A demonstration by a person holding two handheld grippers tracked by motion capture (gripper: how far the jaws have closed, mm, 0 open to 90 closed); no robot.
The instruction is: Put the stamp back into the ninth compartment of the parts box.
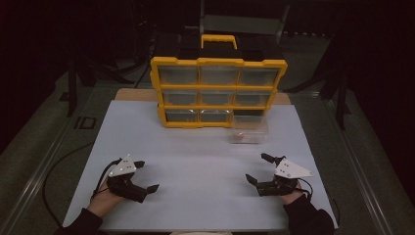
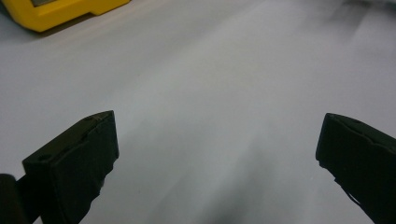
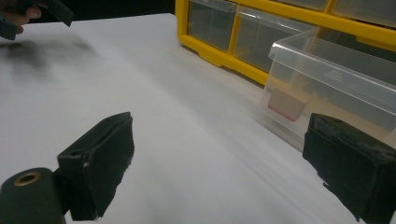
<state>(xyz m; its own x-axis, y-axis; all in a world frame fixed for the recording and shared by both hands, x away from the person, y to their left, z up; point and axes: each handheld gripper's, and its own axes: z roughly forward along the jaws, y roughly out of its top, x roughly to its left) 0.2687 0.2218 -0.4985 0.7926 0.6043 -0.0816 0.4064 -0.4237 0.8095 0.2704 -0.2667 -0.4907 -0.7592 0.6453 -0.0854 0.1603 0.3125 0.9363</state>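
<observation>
Jaws spread wide, the left hand-held gripper [image 1: 142, 176] sits at lower left of the white bench [image 1: 195, 161], the clear drawer [image 1: 249, 131] right of centre before the yellow organizer [image 1: 218, 90], the right hand-held gripper [image 1: 259, 169], equally spread, at lower right.

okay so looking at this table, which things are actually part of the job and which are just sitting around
Part of the job:
clear drawer, pulled out onto the white table
small reddish block inside that drawer
yellow organizer, with an empty bottom-right slot
left gripper and right gripper, both open, holding nothing

Just around:
black case with yellow handle behind the organizer
dark cables left of the table
</observation>
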